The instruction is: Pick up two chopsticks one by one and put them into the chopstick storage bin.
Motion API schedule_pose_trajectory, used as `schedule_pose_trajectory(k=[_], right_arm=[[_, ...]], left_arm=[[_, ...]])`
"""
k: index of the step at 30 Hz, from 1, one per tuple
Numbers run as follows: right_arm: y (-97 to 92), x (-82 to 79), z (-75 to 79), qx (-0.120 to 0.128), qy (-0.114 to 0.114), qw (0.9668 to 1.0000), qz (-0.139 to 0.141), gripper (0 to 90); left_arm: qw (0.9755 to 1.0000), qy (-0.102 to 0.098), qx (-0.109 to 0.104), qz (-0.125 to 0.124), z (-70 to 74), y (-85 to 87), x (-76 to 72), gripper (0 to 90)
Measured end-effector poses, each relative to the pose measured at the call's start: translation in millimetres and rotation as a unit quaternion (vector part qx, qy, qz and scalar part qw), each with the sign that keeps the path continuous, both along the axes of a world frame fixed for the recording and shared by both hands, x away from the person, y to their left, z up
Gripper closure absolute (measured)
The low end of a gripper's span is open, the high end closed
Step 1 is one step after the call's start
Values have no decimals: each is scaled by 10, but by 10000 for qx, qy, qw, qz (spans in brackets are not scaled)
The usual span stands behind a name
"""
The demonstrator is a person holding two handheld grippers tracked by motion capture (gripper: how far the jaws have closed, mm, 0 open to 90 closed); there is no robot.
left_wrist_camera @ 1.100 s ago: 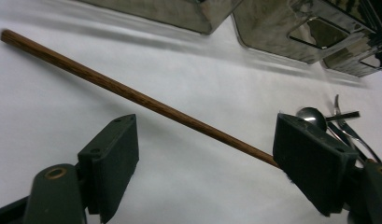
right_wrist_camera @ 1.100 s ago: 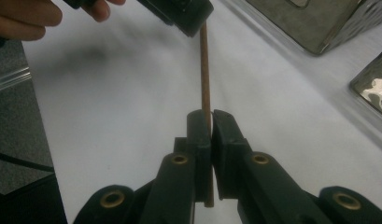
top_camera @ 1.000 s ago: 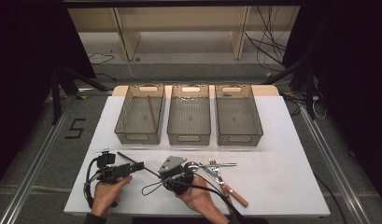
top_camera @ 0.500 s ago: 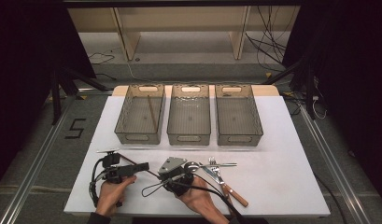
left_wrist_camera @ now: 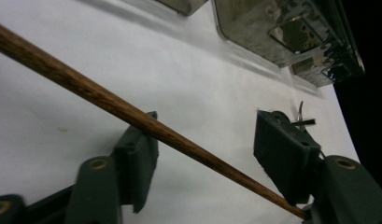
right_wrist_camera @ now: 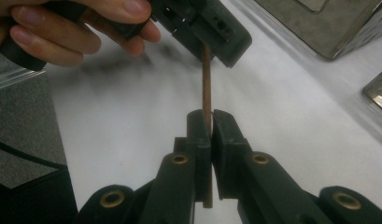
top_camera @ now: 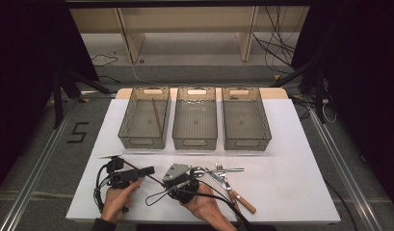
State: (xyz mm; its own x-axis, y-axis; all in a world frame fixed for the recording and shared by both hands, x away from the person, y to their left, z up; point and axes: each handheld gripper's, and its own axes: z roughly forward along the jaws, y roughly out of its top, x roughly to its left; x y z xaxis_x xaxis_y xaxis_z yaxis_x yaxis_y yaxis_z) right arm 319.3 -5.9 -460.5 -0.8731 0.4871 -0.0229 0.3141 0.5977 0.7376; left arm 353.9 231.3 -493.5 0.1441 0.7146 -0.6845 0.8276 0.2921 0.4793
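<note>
Wooden chopstick [right_wrist_camera: 207, 88] is clamped in your right gripper [right_wrist_camera: 208, 122], jaws closed tight on it, stick running betw. the pads and out toward your left gripper [top_camera: 145, 172]. High view: stick [top_camera: 147, 175] spans the short gap betw. the two tools at the near edge of the white table [top_camera: 291, 192], just left of centre. Left gripper view: the stick [left_wrist_camera: 132, 116] crosses diagonally betw. the left jaws, which have just been closing in on it but aren't pinching yet; gap visible on both sides, one pad close under the stick, the other well off. So left = still apart, not gripping. Your left hand [top_camera: 118, 199] holds that tool near-left; right hand [top_camera: 204, 204] near-centre.

Second chopstick [top_camera: 157, 117] lies in the left bin [top_camera: 129, 127], far side. Middle bin [top_camera: 194, 139] and right bin [top_camera: 262, 132] sit beside it in a row. Fork [top_camera: 229, 169] and wood-handled knife [top_camera: 233, 190] lie just right of your right gripper, near a spoon [top_camera: 200, 171].
</note>
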Motion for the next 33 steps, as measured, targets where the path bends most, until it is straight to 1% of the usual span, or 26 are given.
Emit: schedule_pose_trajectory(k=[2, 4, 6, 11, 14, 17, 18, 19, 20, 21, 24, 27, 30, 33], right_arm=[[-5, -4, 2, 16, 8, 10000, 19, 867], [-18, -3, 5, 48, -6, 10000, 34, 867], [-32, 0, 8, 102, -18, 9999, 15, 867], [-69, 4, 11, 216, -5, 9998, -8, 866], [-87, 10, 12, 275, 7, 9996, 2, 865], [-89, 9, -4, 325, 14, 9995, 24, 860], [-87, 7, -10, 327, 21, 9995, 21, 857], [-86, 8, -14, 312, 14, 9995, 31, 870], [-92, 10, -14, 343, 18, 9994, 24, 852], [-102, 15, -7, 363, 31, 9993, 17, 808], [-144, 19, 26, 378, 33, 9993, 7, 775], [-214, 29, 87, 483, 30, 9988, -6, 706], [-283, 47, 134, 513, 11, 9987, -59, 644], [-356, 53, 164, 559, 0, 9984, -90, 584]], left_arm=[[10000, -83, -25, 28, 19, 15, -11, 474], [9998, -133, -147, 39, 42, 25, -19, 516], [9996, -214, -174, 26, 71, 35, -27, 558], [9985, -379, -398, -3, 138, 59, -44, 673], [9966, -463, -682, -52, 166, 78, -50, 720], [9930, -553, -1041, -117, 197, 92, -57, 778], [9928, -571, -1048, -130, 215, 89, -62, 796], [9938, -651, -888, -124, 242, 79, -71, 838], [9930, -654, -974, -153, 248, 82, -69, 841], [9925, -654, -1006, -216, 258, 85, -68, 843], [9928, -759, -897, -226, 315, 81, -77, 844], [9927, -847, -822, -241, 359, 94, -71, 845], [9931, -886, -733, -248, 391, 111, -64, 845], [9928, -953, -668, -272, 435, 134, -52, 845]])
